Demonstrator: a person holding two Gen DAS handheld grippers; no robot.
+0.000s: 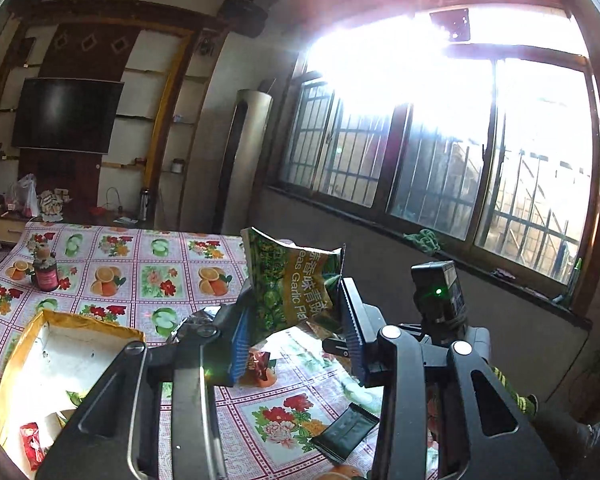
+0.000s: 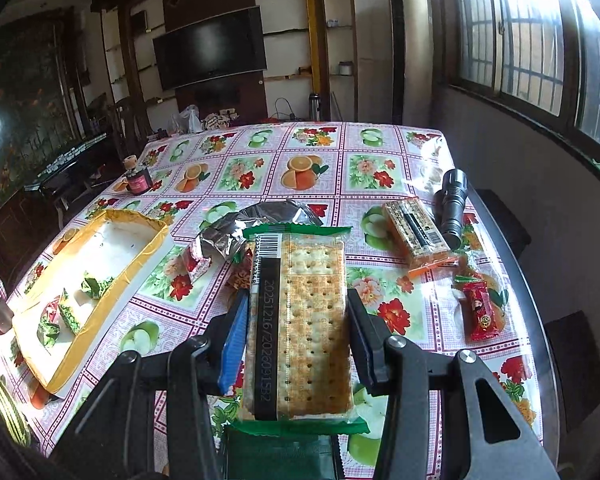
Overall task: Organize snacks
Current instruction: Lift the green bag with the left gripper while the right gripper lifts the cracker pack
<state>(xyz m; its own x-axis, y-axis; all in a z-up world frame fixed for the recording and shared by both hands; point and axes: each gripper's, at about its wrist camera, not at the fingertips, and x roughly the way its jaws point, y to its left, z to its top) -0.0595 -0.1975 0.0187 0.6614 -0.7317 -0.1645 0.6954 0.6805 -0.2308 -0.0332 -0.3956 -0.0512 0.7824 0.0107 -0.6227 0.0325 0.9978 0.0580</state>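
Left wrist view low over table [image 1: 172,280], facing window, right wrist view higher, facing television, both sharing box [image 2: 140,240]

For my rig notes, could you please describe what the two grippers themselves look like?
Both look alike. The left gripper and right gripper have black linkage arms with round silver pivot pins. Each left finger has a blue ribbed pad and each right finger a dark ribbed one. A small black module with a green light appears in the left view. No cables or sleeves are clearly visible.
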